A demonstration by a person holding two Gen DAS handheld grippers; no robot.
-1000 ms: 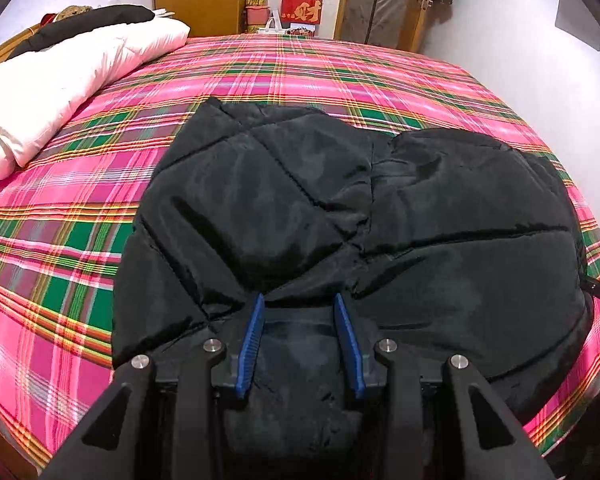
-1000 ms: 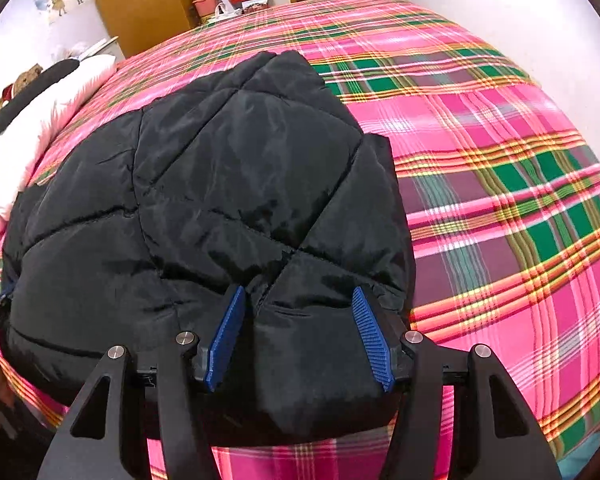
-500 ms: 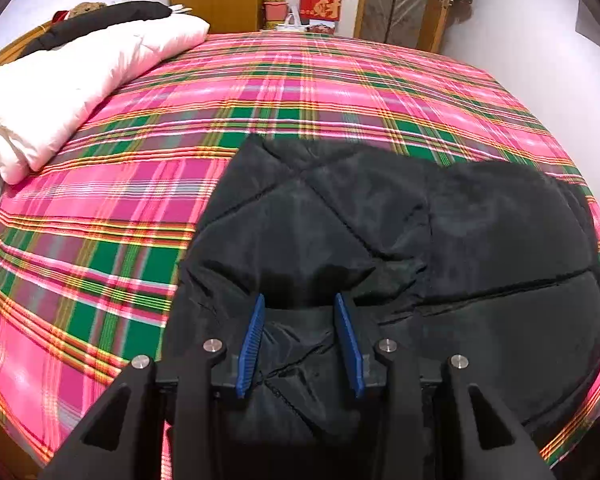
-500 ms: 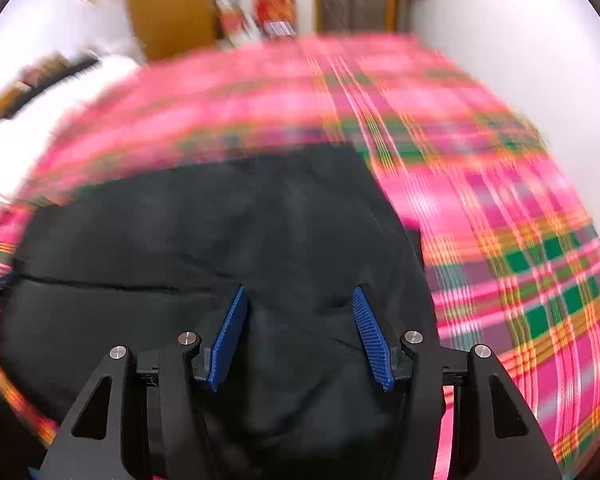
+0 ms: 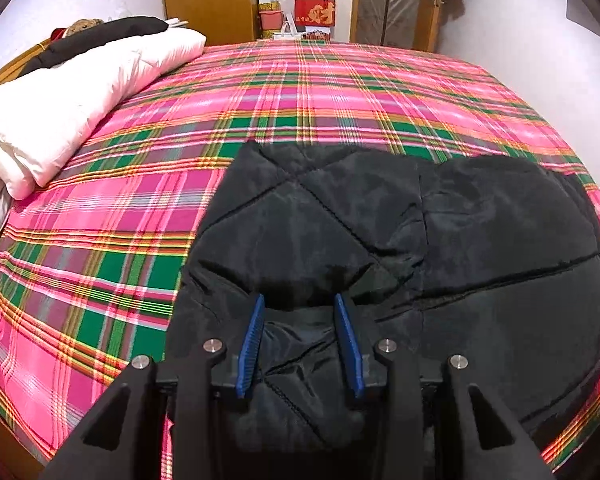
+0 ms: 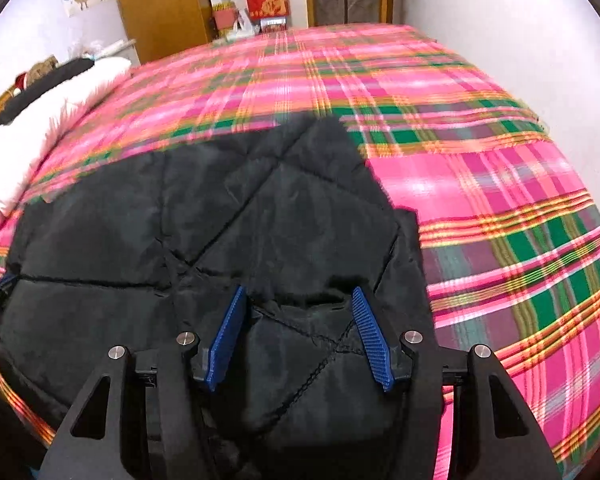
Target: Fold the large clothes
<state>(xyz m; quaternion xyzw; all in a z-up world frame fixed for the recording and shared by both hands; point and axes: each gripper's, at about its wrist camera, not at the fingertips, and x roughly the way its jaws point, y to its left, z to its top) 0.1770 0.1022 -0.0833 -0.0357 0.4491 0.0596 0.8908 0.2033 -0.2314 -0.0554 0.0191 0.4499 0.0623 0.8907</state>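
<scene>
A black quilted jacket [image 5: 380, 232] lies on the pink plaid bed [image 5: 260, 120], near its front edge. It also shows in the right wrist view [image 6: 220, 220]. My left gripper [image 5: 300, 304] has a bunched fold of the jacket's near edge between its blue pads [image 5: 252, 340]. My right gripper [image 6: 300, 296] has another thick fold of the near edge between its blue pads [image 6: 372, 340]. Both grippers hold the fabric lifted off the bed.
A white duvet [image 5: 60, 104] with a black garment on it lies at the bed's left side. A white wall [image 6: 520, 40] runs along the bed's right side. A wooden wardrobe [image 5: 208, 0] and boxes [image 5: 312, 12] stand beyond the far end.
Both grippers have pulled back toward the near edge with the jacket. The jacket sits lower in both views and more plaid bed shows beyond it.
</scene>
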